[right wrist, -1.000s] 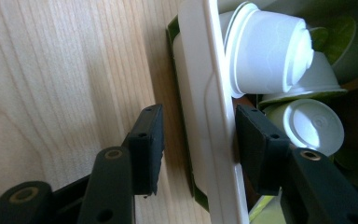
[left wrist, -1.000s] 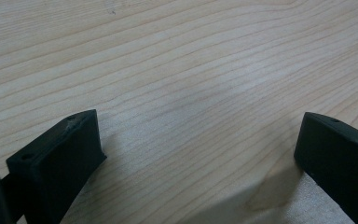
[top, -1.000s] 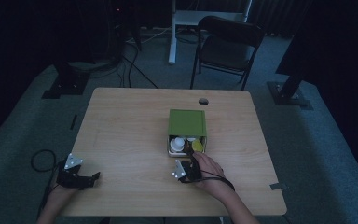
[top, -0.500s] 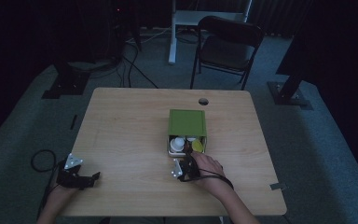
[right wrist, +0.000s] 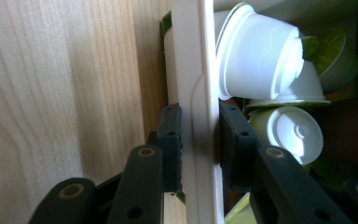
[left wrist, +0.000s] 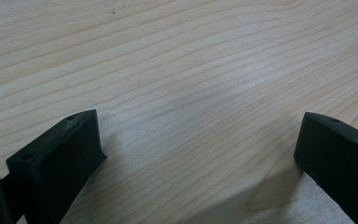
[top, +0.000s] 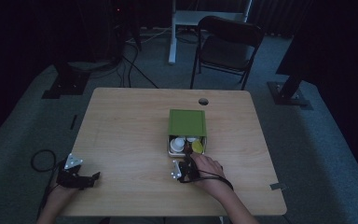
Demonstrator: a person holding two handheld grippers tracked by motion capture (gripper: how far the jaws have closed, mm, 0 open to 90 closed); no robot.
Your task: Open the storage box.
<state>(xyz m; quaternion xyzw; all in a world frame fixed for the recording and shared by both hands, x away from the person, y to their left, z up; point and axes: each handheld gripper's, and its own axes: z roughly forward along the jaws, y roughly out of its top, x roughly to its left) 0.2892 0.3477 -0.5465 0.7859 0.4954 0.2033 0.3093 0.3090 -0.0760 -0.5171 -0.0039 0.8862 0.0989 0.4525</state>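
We view the wooden bench (top: 135,135) from above, taking its centre as the clock's hub. A green box (top: 187,122) sits just toward 3 o'clock of the hub, and its white drawer (top: 173,150) projects from the box's 6 o'clock side, loaded with white coffee capsules (top: 179,142) and a yellow-green one (top: 197,147). In the right gripper view, the right gripper (right wrist: 200,140) has just been closing, and its fingers (right wrist: 170,140) now clamp the drawer's thin white front wall (right wrist: 196,93), one finger outside against the wall, the other inside among the capsules. From above, this gripper (top: 185,163) lies at about 5 o'clock, directly below the drawer. The left gripper (top: 77,176) rests at 8 o'clock near the bench corner, well apart from the box; in its own view its fingers (left wrist: 56,158) stand wide apart over bare wood, holding nothing. A dark folding chair (top: 226,46) stands beyond the bench at 1 o'clock.
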